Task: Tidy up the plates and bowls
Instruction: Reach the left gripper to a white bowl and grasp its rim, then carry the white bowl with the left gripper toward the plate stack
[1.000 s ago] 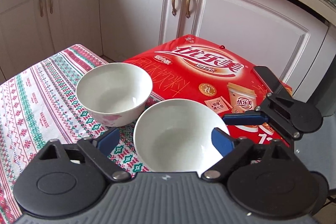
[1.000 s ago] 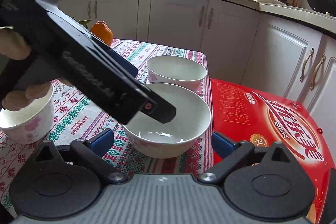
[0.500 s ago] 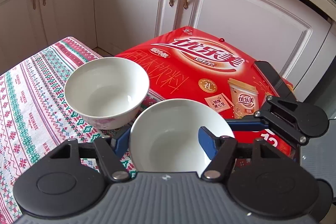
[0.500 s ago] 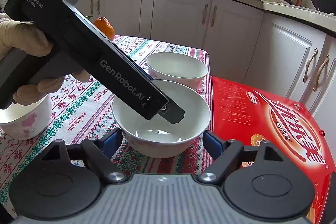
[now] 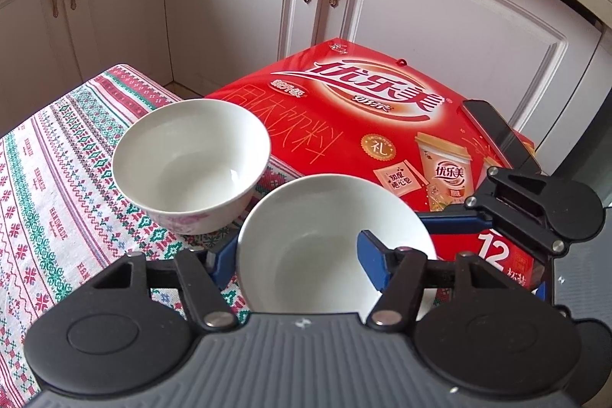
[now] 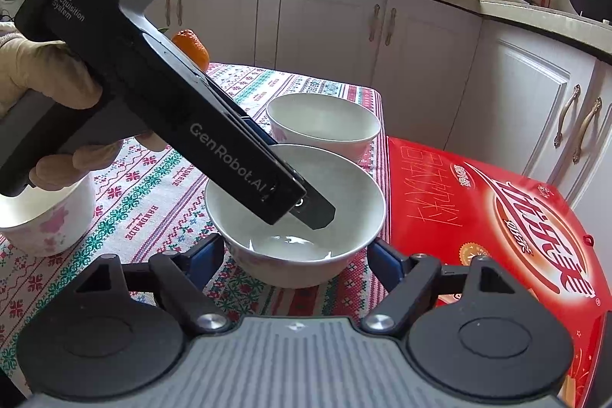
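The near bowl (image 5: 329,243) sits at the bench (image 5: 46,178) edge beside the red box (image 5: 344,109). The left gripper (image 5: 296,257) straddles its rim, one finger inside, jaws closing. The right gripper (image 6: 296,255) flanks the bowl's outside, jaws closing; whether the pads touch, I cannot tell. A second bowl (image 5: 191,163) stands just behind.

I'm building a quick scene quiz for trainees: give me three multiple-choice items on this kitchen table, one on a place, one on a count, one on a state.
1. Where is the red box?
A. beside the table's end
B. on the counter
C. inside a bowl

2. How many white bowls does the right wrist view show?
A. one
B. three
C. five

3. The near bowl is
A. upside down
B. broken
C. upright, empty

A: the box adjoins the tablecloth edge.
B: near bowl, far bowl, left bowl.
C: its bare inside faces up.
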Demonstrator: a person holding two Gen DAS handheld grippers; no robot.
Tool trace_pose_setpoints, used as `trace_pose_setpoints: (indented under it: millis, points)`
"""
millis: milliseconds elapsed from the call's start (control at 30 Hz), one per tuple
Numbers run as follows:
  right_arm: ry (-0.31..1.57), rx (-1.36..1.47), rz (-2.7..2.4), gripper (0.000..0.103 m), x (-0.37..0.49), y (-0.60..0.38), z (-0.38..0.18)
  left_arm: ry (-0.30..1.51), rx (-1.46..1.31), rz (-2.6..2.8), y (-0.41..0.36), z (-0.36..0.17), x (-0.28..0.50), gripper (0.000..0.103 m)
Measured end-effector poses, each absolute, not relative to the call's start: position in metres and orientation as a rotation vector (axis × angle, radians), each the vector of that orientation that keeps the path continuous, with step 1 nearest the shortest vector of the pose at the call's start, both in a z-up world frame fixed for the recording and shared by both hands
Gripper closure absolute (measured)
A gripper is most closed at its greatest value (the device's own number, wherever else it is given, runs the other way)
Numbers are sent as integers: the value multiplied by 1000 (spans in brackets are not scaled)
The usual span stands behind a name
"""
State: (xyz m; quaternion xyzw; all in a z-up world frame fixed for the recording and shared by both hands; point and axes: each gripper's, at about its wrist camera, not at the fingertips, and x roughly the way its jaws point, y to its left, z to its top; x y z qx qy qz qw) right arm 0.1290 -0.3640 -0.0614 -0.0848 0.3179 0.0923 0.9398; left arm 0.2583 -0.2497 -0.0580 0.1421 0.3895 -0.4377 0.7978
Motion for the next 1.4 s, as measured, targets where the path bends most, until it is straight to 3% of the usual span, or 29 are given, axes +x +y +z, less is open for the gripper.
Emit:
trace_pose_setpoints:
  millis: [1400]
  points:
    - [589, -237, 420, 18, 69, -271, -1, 727, 211, -793, -123, 4, 172, 39]
